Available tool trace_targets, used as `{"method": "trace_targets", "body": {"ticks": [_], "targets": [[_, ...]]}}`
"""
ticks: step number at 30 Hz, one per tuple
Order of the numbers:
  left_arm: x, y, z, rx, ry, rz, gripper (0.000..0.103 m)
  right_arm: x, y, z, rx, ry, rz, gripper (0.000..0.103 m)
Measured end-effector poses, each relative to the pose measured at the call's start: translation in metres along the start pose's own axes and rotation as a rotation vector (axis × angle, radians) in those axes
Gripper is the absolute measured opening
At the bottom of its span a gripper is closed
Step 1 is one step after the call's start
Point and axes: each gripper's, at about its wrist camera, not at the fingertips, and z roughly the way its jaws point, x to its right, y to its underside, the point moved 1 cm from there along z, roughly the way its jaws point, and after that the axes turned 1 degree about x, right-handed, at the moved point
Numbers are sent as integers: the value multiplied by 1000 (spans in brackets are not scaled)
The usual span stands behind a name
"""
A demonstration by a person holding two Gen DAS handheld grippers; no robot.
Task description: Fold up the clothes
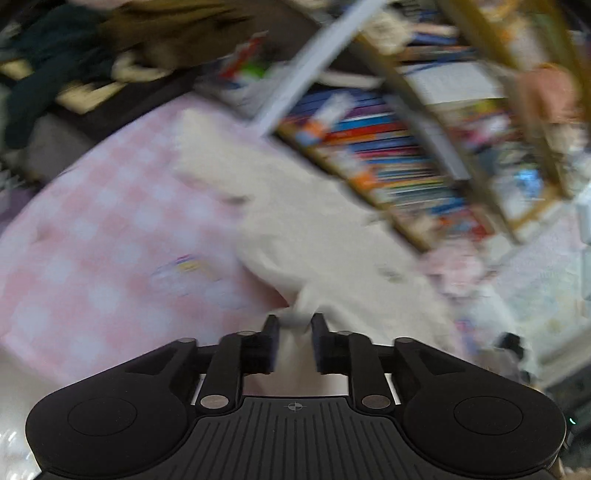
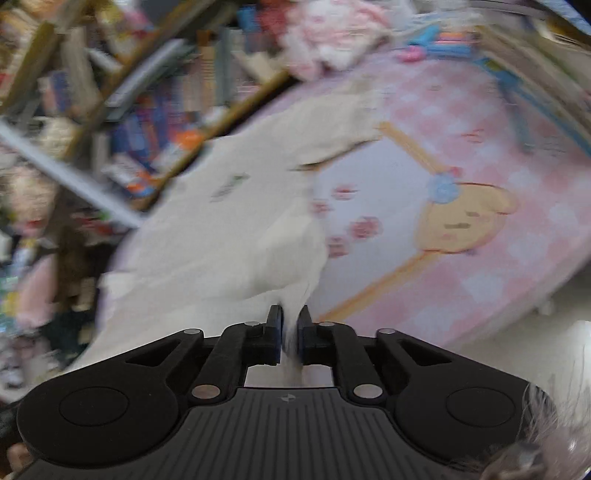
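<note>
A cluttered bedroom: a bed under a pink checked bedspread (image 1: 92, 236) fills the lower left of the left wrist view, with a packed bookshelf (image 1: 399, 158) slanting across the upper right and a heap of dark clothes (image 1: 55, 62) at the upper left. Everything is smeared by motion. A cream garment (image 1: 295, 206) runs from mid-frame down to the left gripper (image 1: 294, 325), whose jaws stand slightly apart with a bunch of the fabric between them; whether they truly bite it I cannot tell through the blur.

In the right wrist view the bedspread (image 2: 480, 280) shows a cartoon print at right, and plush toys (image 2: 332, 33) sit at the top. The garment (image 2: 221, 229) drapes from upper centre down to the right gripper (image 2: 290, 325), whose jaws are pressed close on a narrow gather of cloth.

The garment hangs stretched between the two holds, partly lifted off the bed. The risks, as I judge them: the looser left hold may let the cloth slip in a quick swing, so one corner drops and the fold goes crooked; and the far end, lying close to the bookshelf, could drag or bunch.
</note>
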Motion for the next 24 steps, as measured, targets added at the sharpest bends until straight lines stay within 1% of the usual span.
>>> {"method": "trace_targets", "body": {"ticks": [1,2,3,4,5,7,10,13,15,18,21,24], "targets": [[-4,3,4,-23,-46,15,37,3,4,6,-9,28,2,14],[-7,7,6,-39,-73,29,45,7,8,12,-18,57,3,15],[-10,10,8,-49,-91,37,47,10,12,18,-27,85,5,19],[-14,14,10,-59,-109,46,48,12,16,21,-32,102,3,26],[-17,17,12,-70,-127,55,48,12,19,22,-34,110,-3,29],[-25,19,13,-87,-150,68,48,11,25,23,-38,125,-14,29],[-28,23,15,-96,-155,97,49,11,34,26,-43,149,-30,30],[-22,28,27,-140,-149,138,50,10,41,28,-47,172,-50,30],[-17,34,35,-175,-166,188,50,8,43,30,-44,186,-77,30],[-11,42,34,-190,-169,257,50,7,46,32,-39,214,-111,30],[-15,47,25,-195,-146,257,50,8,51,32,-42,242,-140,30],[-22,55,14,-197,-134,250,50,10,54,33,-47,249,-167,30]]}}
